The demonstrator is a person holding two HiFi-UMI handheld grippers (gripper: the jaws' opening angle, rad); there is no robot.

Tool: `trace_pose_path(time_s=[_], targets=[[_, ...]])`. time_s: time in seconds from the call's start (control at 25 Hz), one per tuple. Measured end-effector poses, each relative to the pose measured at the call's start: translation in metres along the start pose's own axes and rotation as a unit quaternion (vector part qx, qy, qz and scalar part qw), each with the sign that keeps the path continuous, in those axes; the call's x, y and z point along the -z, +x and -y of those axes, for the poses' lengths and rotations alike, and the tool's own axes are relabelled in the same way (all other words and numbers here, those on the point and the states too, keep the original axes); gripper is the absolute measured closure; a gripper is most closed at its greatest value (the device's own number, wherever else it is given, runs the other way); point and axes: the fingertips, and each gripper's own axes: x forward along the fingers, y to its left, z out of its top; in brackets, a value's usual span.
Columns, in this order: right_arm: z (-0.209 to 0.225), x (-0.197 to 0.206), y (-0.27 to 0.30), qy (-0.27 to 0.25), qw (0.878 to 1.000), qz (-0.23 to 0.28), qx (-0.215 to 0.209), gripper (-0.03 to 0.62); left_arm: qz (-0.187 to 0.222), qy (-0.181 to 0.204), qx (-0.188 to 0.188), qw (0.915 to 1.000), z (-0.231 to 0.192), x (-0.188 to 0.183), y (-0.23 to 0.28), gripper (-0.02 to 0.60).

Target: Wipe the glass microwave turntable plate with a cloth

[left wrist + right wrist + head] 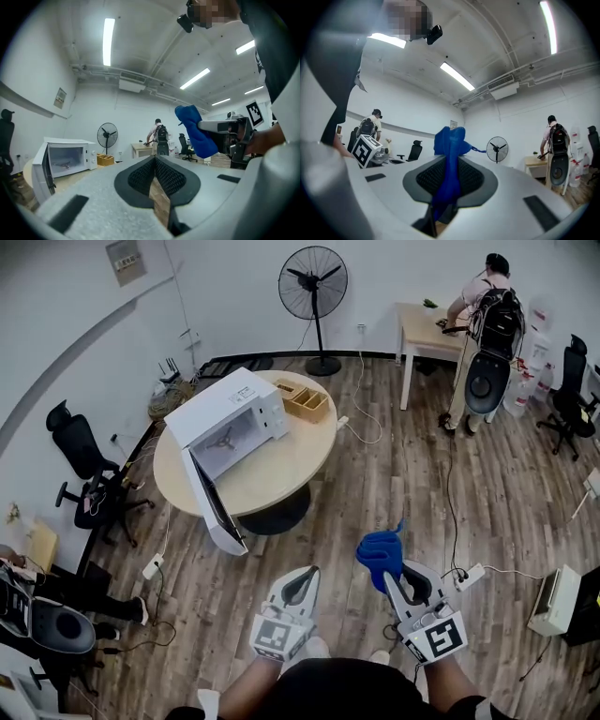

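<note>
Cloth (380,554) clamped in the right gripper (388,574) hangs bunched, well short of the microwave (234,413); it may slip. The left gripper (302,577) is closed, empty.

Blue cloth (378,554) soft matt fabric; right gripper (387,574) shell matt grey grainy plastic, pads (473,180) black, ribbed, rubbery; floor (394,484) wood planks, low sheen; microwave (234,413) white, smooth

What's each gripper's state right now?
Left gripper: closed, nothing between its jaws.
Right gripper: closed on the blue cloth.
</note>
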Motion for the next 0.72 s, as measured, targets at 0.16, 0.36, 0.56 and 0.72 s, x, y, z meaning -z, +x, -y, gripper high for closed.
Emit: trace_pose_path(time_s=[0.16,0.36,0.56,0.72], targets=[[-0.012,0.001,0.016,-0.025,1.0,0.005,0.006,0.526,0.002,-0.001,0.012,0.9999,-0.019,0.006,-0.004,0.575],[-0.029,0.003,0.03,-0.026,1.0,0.013,0.013,0.525,-0.001,0.001,0.035,0.9994,-0.039,0.011,-0.012,0.575],[-0.031,0.008,0.037,0.001,0.999,0.004,0.037,0.525,-0.014,0.003,0.044,0.9989,-0.051,0.021,-0.015,0.575],[-0.022,0.009,0.052,0.007,0.999,0.006,0.032,0.525,-0.028,-0.002,0.045,0.9986,-0.055,0.033,-0.007,0.575]])
